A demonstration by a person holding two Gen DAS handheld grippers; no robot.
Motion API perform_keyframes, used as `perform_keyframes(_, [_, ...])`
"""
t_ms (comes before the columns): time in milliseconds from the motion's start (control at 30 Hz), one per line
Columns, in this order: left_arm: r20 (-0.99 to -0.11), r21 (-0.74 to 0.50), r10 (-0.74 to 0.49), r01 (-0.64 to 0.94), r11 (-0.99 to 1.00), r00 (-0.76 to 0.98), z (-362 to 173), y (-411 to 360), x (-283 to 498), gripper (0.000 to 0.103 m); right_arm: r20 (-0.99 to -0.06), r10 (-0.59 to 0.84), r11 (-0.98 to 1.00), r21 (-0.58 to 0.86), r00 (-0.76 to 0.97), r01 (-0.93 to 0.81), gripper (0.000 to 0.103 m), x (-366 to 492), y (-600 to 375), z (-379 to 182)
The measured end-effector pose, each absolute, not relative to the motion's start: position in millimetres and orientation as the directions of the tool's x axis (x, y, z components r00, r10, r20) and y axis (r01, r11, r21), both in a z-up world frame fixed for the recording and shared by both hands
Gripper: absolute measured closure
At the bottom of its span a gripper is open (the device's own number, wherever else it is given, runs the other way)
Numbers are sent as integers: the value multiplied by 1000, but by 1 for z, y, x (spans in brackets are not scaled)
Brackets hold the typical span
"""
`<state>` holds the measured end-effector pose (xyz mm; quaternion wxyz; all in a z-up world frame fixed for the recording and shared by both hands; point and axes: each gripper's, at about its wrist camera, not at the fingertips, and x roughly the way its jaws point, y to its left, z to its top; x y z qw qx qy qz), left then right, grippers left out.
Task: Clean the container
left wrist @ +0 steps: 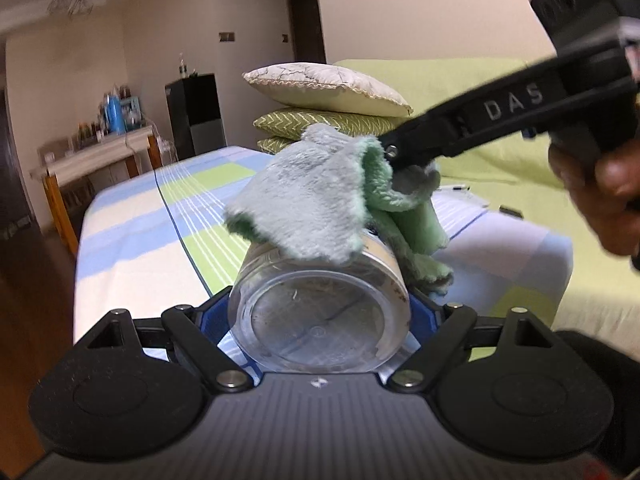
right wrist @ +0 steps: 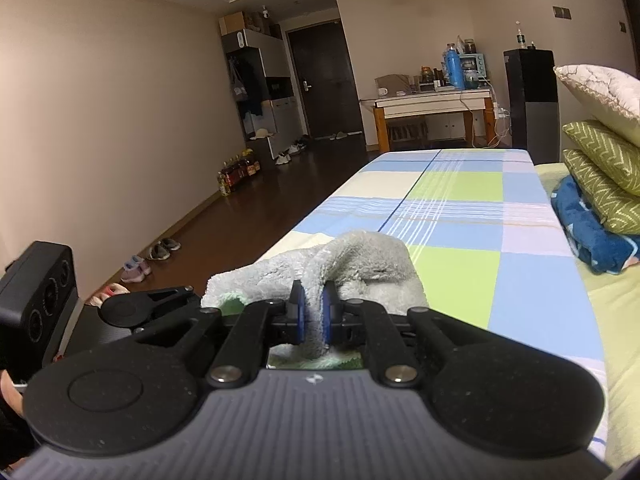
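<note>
Left jaws clamped on clear container (left wrist: 320, 312), right jaws pinching green cloth (right wrist: 340, 264) draped over it

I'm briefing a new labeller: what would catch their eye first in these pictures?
A clear container lying on its side fills the left gripper, low in the left wrist view. A fluffy grey-green cloth, pinched in the right gripper, drapes over it, above a checked table cover.
</note>
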<state>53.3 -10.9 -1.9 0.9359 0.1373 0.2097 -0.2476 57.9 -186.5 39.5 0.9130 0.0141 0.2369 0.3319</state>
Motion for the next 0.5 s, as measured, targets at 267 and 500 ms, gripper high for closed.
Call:
perform_keyframes(267, [-432, 309, -369, 520, 796, 823, -11, -38, 45, 18, -439, 665, 694, 63, 604, -717, 95, 23, -151, 48])
perform_keyframes(500, [-433, 312, -372, 524, 792, 821, -11, -41, 55, 18, -437, 592, 769, 57, 677, -637, 97, 51, -166, 50])
